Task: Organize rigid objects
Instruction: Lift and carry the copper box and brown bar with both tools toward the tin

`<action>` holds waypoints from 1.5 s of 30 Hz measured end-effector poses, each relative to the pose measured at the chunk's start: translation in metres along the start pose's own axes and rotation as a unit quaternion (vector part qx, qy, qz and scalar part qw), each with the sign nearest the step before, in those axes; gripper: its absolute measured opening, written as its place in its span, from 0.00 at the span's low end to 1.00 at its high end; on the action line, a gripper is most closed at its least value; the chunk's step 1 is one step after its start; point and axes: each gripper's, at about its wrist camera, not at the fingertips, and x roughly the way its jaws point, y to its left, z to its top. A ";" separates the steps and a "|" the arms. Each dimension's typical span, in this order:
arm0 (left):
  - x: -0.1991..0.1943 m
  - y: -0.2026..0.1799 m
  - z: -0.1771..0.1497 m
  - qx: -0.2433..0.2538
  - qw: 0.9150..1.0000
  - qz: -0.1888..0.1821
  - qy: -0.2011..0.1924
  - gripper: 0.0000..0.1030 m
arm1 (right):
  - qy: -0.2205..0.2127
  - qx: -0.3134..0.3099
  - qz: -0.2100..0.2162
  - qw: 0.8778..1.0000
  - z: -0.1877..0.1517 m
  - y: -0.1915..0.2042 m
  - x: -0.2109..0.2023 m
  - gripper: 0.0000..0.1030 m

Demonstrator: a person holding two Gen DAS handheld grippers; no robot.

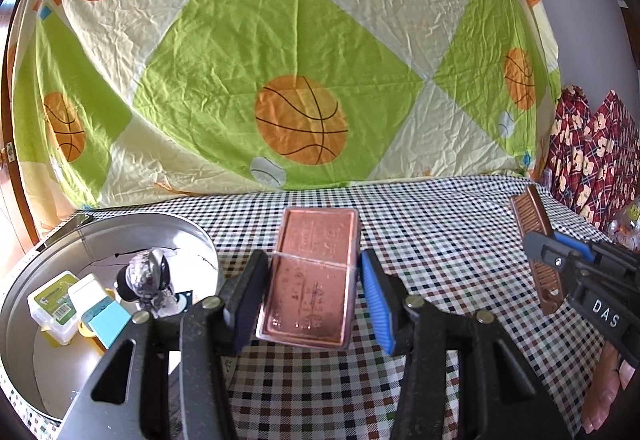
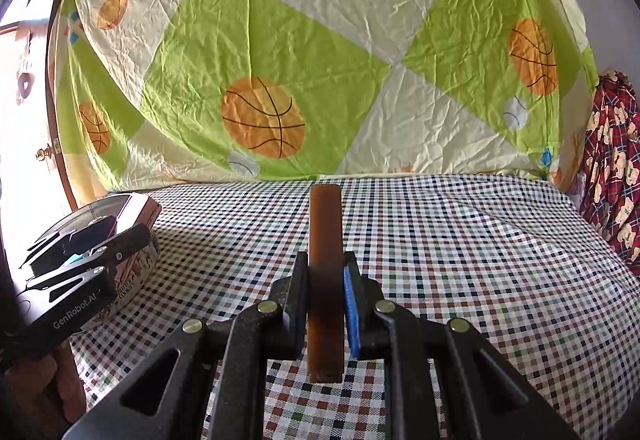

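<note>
Both tongs carried loads above the checked worktop.

The left tongs point(image 1: 310, 292) were clamped on a transparent copper-tinted rectangular plastic box point(image 1: 312, 276), held flat between the pads and clear of the checked cloth of the worktop point(image 1: 440, 240). The right tongs point(image 2: 325, 304) were clenched on a brown plastic comb point(image 2: 325, 232), gripped on edge with its far end pointing ahead. At the worktop's left edge sat a round metal tin point(image 1: 192, 236), holding a white box with a green label point(image 1: 52, 300), a white and teal box point(image 1: 102, 310) and a small shiny dark object point(image 1: 148, 274) that was hard to identify.
</note>
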 end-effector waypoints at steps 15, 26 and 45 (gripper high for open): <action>-0.015 0.013 -0.003 -0.018 0.999 0.019 -0.017 0.46 | -0.041 -0.005 -0.007 0.999 0.000 0.007 -0.013 0.17; -0.027 0.020 -0.006 -0.019 0.999 0.030 -0.028 0.46 | -0.056 -0.021 0.004 0.998 -0.002 0.023 -0.018 0.17; -0.045 0.040 -0.009 -0.033 0.998 0.041 -0.046 0.46 | -0.055 -0.032 0.029 0.998 -0.003 0.052 -0.016 0.17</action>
